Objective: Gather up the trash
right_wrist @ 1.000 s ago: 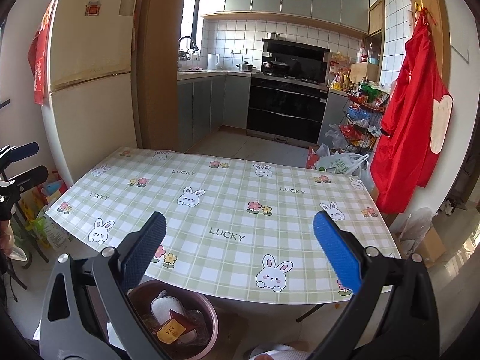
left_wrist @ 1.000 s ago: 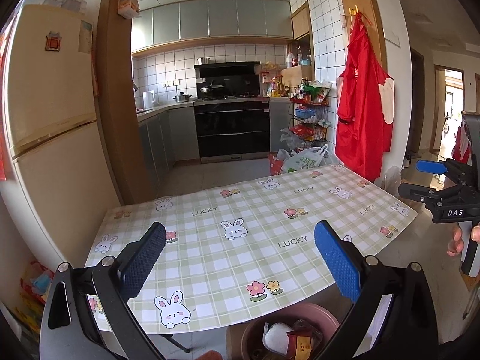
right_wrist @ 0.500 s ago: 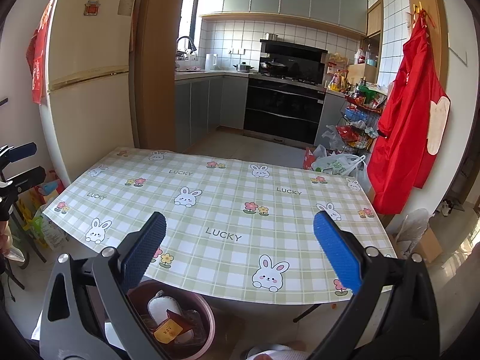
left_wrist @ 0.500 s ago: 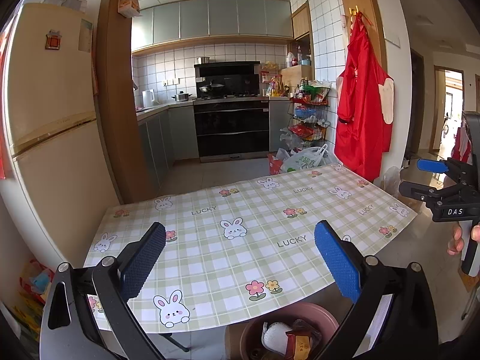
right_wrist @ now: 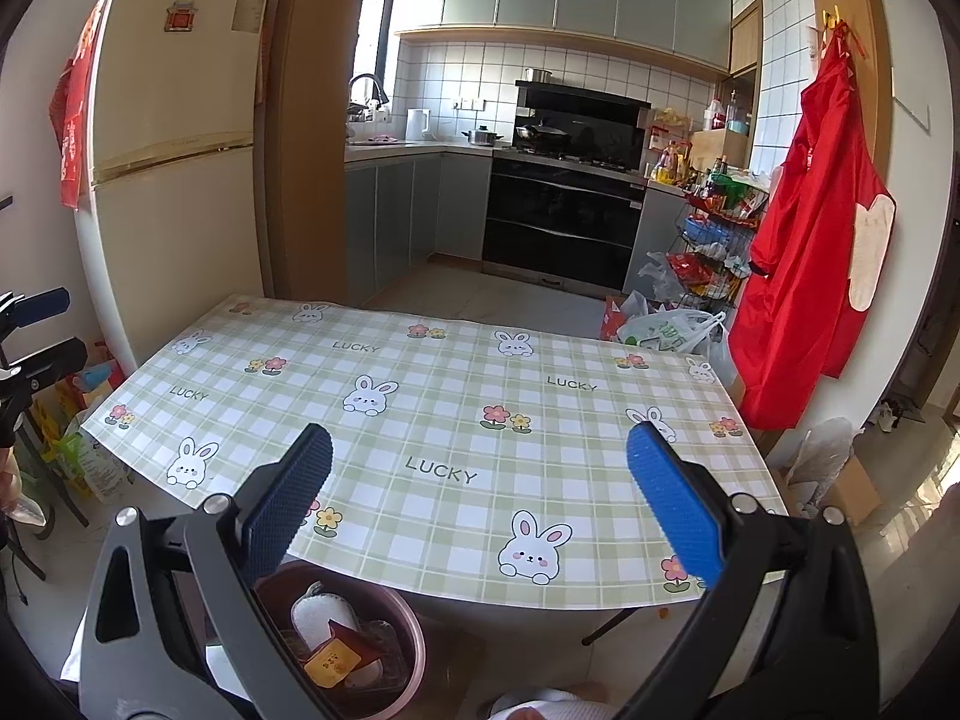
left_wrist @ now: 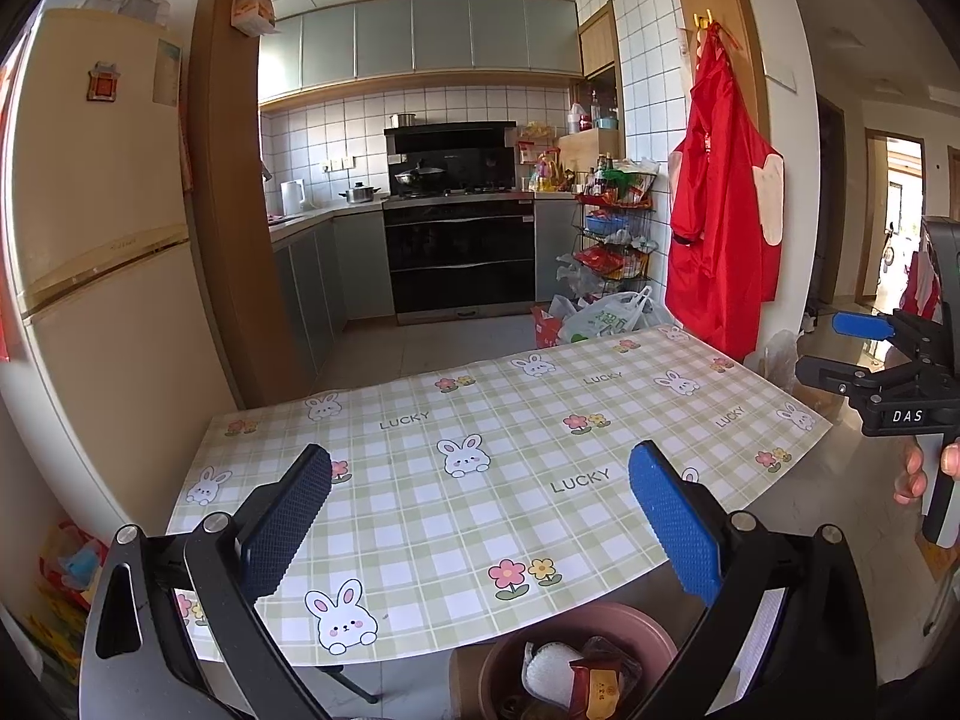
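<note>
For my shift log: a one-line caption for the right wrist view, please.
Open right gripper hangs empty over the bunny-print tablecloth, pink bin of wrappers below the table's near edge.

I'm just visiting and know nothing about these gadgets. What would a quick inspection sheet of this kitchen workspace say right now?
Surface: green-checked bunny tablecloth covers the table; nothing lies on it.
Job's things: round pink plastic bin on the floor at the table's near edge, holding a white wad and a red-and-yellow packet.
Clutter: white plastic bags on the floor beyond the table.
Grippers: left gripper open, empty; right gripper open, empty.
Cables: nothing seen.
Surroundings: cream fridge, black oven range, red apron hanging on the wall.
</note>
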